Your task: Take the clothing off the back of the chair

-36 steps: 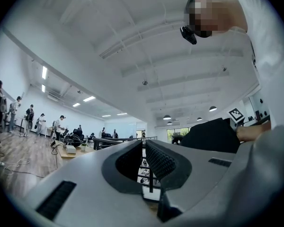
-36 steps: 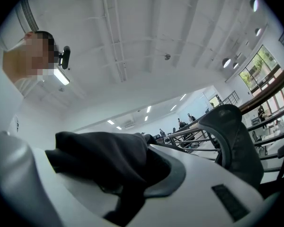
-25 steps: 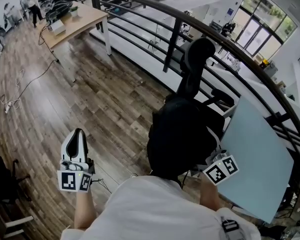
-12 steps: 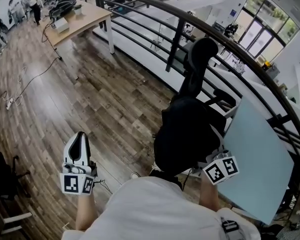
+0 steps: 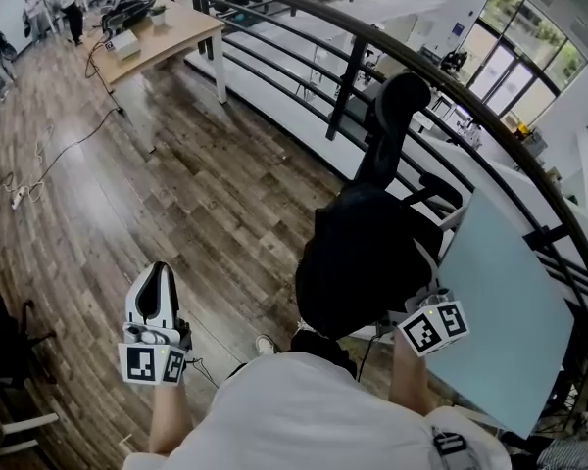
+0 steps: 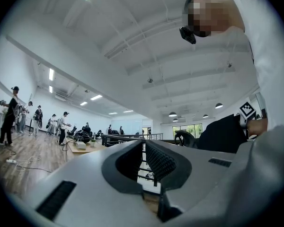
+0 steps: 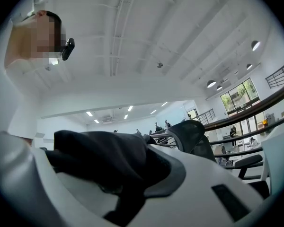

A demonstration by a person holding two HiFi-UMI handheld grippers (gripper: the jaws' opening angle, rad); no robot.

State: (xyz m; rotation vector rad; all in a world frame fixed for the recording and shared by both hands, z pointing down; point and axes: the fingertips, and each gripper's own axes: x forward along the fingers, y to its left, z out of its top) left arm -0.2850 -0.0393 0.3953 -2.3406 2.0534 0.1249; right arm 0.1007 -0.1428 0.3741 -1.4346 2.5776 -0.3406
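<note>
Beside the pale desk (image 5: 514, 311), little has shifted in the last second. The dark clothing (image 5: 363, 258) hangs in the same bunched mass under the right gripper (image 7: 128, 188), while the left gripper (image 5: 155, 274) has drifted slightly lower and nearer the person.

The right jaws are nearly closed, pinching a thick fold of the fabric. The bundle sits in front of the chair (image 5: 400, 101), whose headrest stands bare above it. From overhead the cloth covers the lower backrest, so it may still be draped there. By my reading the lift is under way but not finished.

Both grippers point roughly level. The right forearm reaches forward to the bundle. The left is held low over the wooden floor, well apart from the chair, its jaws drawn together on nothing.
</note>
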